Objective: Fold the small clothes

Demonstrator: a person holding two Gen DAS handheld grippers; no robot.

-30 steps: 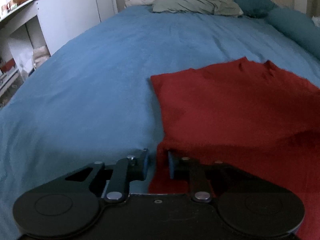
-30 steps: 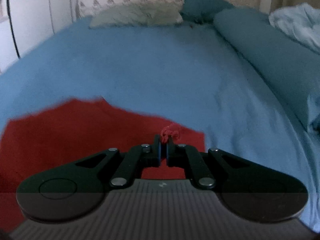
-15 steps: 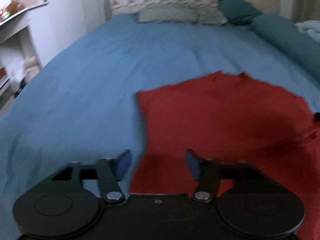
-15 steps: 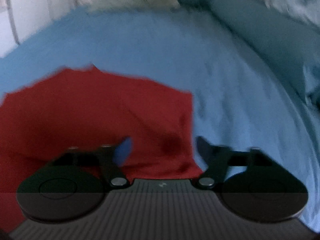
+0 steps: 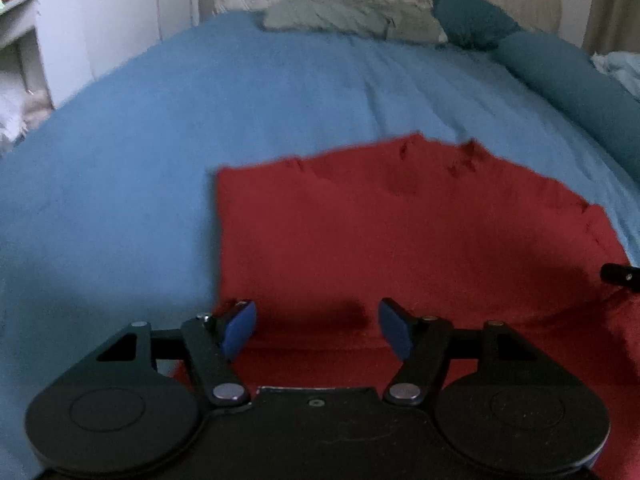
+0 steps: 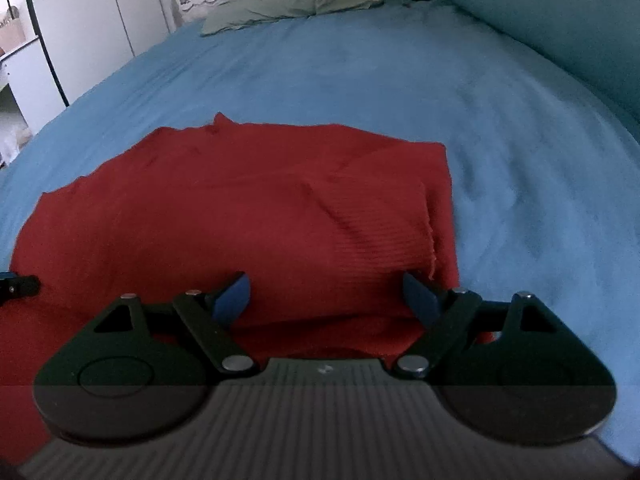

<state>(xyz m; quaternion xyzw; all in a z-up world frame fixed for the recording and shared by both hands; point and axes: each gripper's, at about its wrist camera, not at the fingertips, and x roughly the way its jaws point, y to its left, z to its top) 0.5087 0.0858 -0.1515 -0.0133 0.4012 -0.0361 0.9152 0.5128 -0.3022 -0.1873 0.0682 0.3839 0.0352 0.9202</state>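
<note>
1. Red top (image 5: 392, 240) lies spread on the blue bed (image 5: 200, 128), its near edge doubled over into a low fold; grey pillows (image 5: 340, 16) sit far beyond the top at the head of the bed.
2. Left tongs (image 5: 316, 330) stand fairly wide just above the top's near left corner. The jaws have just been opening, and nothing is pinched between the blue pads (image 5: 240, 328).
3. Right tongs (image 6: 326, 300) stand very wide over the top's near right corner, beside a sleeve folded in across the body. These jaws too have just been opening, and the cloth lies loose under them, not gripped.
4. Step in hand, as I judge it: letting go after laying a fold, with both corners set down on the top.
5. Next move likely calls for lifting both tongs clear without dragging the cloth, then choosing fresh edges of the top, probably a side or the near fold, for another fold.
</note>
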